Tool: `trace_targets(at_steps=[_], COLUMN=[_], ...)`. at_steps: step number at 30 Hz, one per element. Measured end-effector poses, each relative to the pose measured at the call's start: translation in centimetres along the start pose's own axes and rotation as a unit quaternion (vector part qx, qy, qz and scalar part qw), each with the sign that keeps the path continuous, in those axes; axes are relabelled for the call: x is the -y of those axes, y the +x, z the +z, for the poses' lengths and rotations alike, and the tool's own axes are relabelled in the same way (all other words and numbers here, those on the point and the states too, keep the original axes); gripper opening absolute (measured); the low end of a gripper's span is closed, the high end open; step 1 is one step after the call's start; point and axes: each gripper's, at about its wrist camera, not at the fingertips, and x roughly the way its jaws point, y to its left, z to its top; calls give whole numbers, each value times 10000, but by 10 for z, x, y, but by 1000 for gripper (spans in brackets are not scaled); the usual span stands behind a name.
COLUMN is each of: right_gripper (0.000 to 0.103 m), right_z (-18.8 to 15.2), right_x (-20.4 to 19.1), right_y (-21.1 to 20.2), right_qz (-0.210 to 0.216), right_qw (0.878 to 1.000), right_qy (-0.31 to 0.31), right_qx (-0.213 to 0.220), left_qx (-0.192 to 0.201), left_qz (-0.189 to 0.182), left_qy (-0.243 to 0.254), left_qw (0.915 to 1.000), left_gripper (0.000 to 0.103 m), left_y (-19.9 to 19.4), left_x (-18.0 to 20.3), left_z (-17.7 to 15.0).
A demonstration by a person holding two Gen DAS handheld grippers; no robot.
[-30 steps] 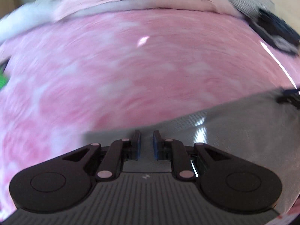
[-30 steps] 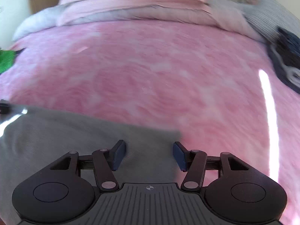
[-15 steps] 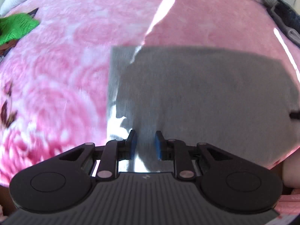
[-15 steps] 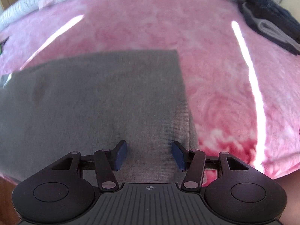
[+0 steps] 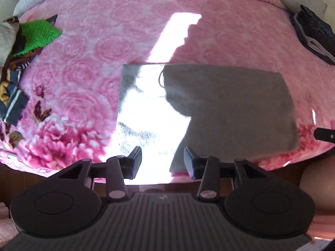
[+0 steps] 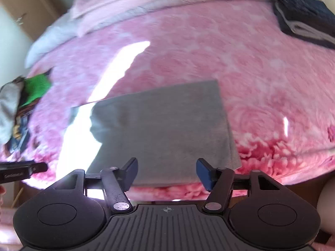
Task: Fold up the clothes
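Far left, we list a heap of unfolded clothes [image 5: 18, 48] topped by a green knit [image 5: 35, 34], well apart from the work area. Next, the pink floral blanket [image 5: 88, 67] covering the bed, crossed by a glaring strip of sunlight. At centre, the grey garment [image 5: 230, 104] lies flat as a folded rectangle near the bed's front edge, its left part washed out by the sun. Far right, a dark folded stack [image 6: 305, 23] rests near the pillows. Nothing lies between our grippers and the garment. Left gripper [image 5: 162, 163]: jaws spread, holding nothing, above the garment's near edge. Right gripper [image 6: 166, 174]: jaws spread, empty, likewise. Against half a second ago, we note the left jaws, then nearly closed, have parted, and both grippers have drawn back from the cloth.
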Motion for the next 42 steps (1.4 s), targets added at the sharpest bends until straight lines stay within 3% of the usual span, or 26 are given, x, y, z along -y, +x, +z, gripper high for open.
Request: trace_targets(at_steps=[6, 14, 26, 42], right_gripper=[63, 63, 63, 63], right_z=[-20, -43, -56, -50], right_x=[-20, -26, -41, -43], right_y=[-39, -55, -61, -62], right_qz=[-153, -296, -158, -198], right_qw=[9993, 9977, 9965, 9990], right_qy=[-345, -592, -775, -383], right_qx=[13, -118, -259, -113], left_qx=[214, 272, 249, 364], left_qz=[34, 103, 181, 100], left_qy=[247, 332, 278, 431], left_qw=[9995, 9990, 9991, 9984], left_gripper=[48, 51, 51, 51], left_y=[-55, -89, -102, -105], left_x=[17, 30, 30, 26], left_z=[-17, -47, -69, -58])
